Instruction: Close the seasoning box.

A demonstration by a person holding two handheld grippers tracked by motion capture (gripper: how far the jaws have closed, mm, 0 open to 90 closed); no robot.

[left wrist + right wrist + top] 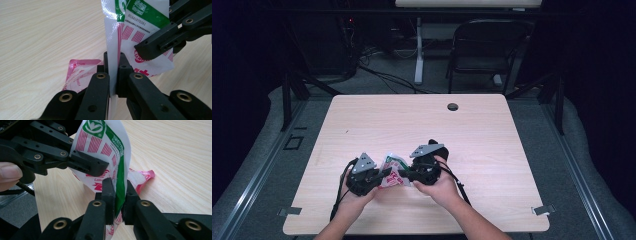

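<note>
White, red and green packet (393, 170) clamped by left tool (113, 72) and right tool (119, 195), contents hidden, wooden table (412, 120).

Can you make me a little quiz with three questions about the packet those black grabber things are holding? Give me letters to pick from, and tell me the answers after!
1. Where is the packet?
A. Between the two grippers, near the table's front edge
B. Beside the round hole at the table's far edge
C. On the chair behind the table

2. What colours are printed on the white packet?
A. Blue and yellow
B. Red and green
C. Purple and orange

3. How do the left gripper and the right gripper hold the packet?
A. Both are wide open
B. One squeezes it
C. Both are shut on it

Answers:
1. A, because the high view shows it between the hands above the table.
2. B, because both gripper views show red stripes and a green band.
3. C, because each gripper's own view shows its jaws pinching the packet.
</note>
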